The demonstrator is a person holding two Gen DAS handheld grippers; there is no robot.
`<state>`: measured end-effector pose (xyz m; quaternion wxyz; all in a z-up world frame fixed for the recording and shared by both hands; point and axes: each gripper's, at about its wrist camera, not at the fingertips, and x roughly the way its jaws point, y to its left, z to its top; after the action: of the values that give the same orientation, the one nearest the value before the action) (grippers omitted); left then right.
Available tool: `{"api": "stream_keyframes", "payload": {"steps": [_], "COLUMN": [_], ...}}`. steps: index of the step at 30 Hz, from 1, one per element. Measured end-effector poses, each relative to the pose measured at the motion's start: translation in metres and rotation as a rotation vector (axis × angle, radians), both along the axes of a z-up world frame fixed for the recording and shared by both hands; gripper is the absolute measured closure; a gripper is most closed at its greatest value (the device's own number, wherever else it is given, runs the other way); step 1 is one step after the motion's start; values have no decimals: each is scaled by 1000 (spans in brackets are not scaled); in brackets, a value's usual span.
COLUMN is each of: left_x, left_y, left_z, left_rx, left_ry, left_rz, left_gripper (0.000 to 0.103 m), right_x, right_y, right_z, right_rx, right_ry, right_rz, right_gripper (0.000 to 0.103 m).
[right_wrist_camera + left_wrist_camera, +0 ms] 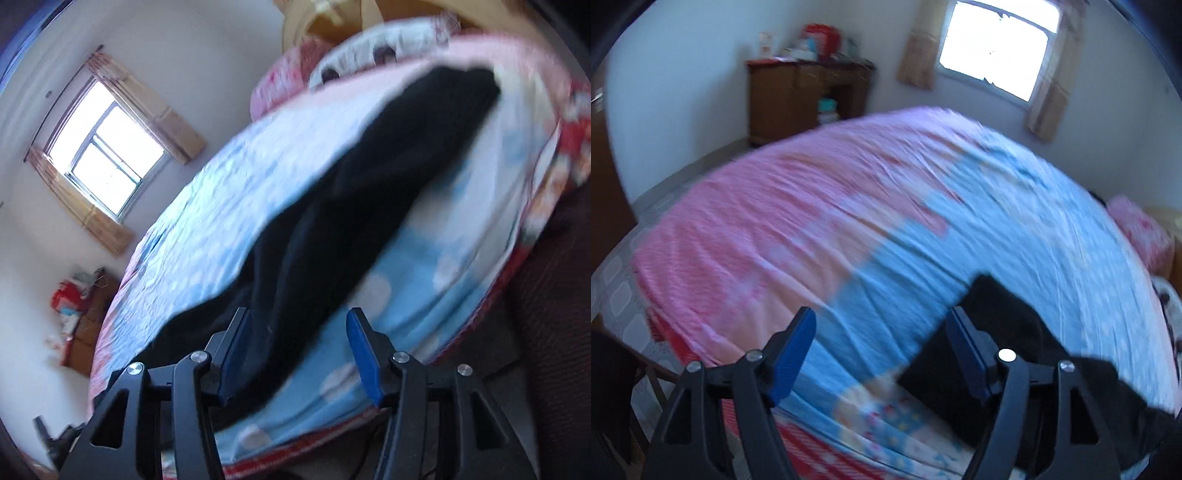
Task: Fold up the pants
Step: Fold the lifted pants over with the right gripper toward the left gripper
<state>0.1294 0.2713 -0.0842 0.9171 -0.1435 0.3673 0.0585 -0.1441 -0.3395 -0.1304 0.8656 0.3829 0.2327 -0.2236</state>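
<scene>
Black pants (332, 221) lie stretched out on the bed's blue and pink sheet (424, 266), running from near the pillows down to my right gripper. My right gripper (295, 332) is open, its blue pads (364, 354) wide apart just above the near end of the pants, holding nothing. In the left wrist view one end of the pants (1008, 317) lies at the lower right on the sheet (820, 221). My left gripper (879, 339) is open and empty, with its right pad beside the pants' edge. Both views are motion-blurred.
A wooden cabinet (809, 99) with clutter on top stands against the far wall. A curtained window (993, 44) is behind the bed. Pink and white pillows (354, 55) lie at the bed's head. The bed's near edge (498, 277) drops to a dark floor.
</scene>
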Motion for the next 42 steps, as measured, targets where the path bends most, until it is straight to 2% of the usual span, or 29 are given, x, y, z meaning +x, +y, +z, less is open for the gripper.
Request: {"api": "stream_keyframes", "payload": {"steps": [1,4,6,8,9,11,14,16,18,20,23,26,29,32,34,37,39,41,42], "left_x": [0,-3,-4,7,13,25,37,36,37,36,38,43,42,42,42,43,45,47,48], "left_y": [0,-18,-47,-71,-75,-80,-76,-82,-89,-91,-92,-95,-95,-93,-94,-97,-96,-96,-97], "left_z": [4,14,11,-3,-11,-24,-42,-43,-43,-44,-46,-48,-48,-48,-48,-49,-49,-48,-48], "left_rx": [0,-27,1,46,37,2,-41,-16,26,33,45,61,65,58,60,77,73,75,80], "left_ry": [-13,-31,-47,-25,-7,28,97,89,97,95,91,97,96,97,97,99,105,112,119], "left_rz": [6,-95,-180,-175,-167,-132,-43,-17,-19,-13,-10,-13,-19,-22,-17,-17,-19,-23,-25], "left_gripper": [28,28,28,28,28,30,31,31,31,30,28,24,23,22,21,20,19,19,18], "right_x": [11,65,122,185,211,266,324,342,339,318,284,271,269,288,302,331,347,360,366], "right_y": [3,18,36,59,70,95,110,115,117,117,136,152,155,149,142,149,161,179,184], "right_z": [6,27,34,32,29,18,-4,-14,-23,-25,-16,-25,-23,-19,-27,-51,-64,-66,-62], "right_rx": [1,72,224,366,404,409,463,446,414,413,280,201,157,265,361,614,797,832,834], "right_ry": [-15,-115,-188,-202,-192,-112,-9,48,100,105,136,211,205,137,142,142,122,172,151], "right_rz": [48,337,633,852,935,1059,1115,1096,1099,1145,1210,1243,1290,1275,1264,1230,1267,1323,1346], "right_gripper": [48,48,48,48,48,48,48,48,48,48,48,48,48,48,48,48,48,47,47]}}
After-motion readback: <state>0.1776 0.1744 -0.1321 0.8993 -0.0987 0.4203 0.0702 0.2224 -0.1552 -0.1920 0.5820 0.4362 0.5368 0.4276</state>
